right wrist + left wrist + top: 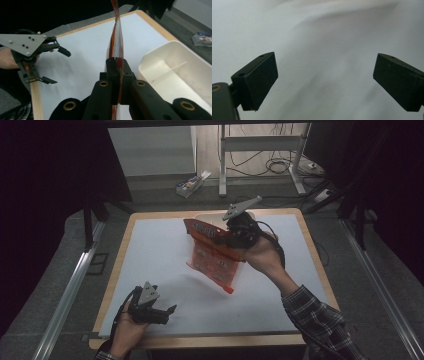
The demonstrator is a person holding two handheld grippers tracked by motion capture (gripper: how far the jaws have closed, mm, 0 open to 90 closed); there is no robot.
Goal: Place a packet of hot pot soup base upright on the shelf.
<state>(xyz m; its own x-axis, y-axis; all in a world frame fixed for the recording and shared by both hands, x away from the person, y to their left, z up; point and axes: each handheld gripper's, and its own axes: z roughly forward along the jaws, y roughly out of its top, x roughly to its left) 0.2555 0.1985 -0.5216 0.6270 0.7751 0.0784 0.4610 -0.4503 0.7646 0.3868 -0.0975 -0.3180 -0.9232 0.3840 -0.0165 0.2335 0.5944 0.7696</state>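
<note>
text: none legible | red bag [216,256]: print blurred | floor box [191,184]: unreadable

A white tray [175,65] sits on the white table [150,250].

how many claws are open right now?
1. The left claw, near the table's front-left corner, stands open with nothing between its jaws. The right claw is shut on the red packet, lifted mid-table.
</note>
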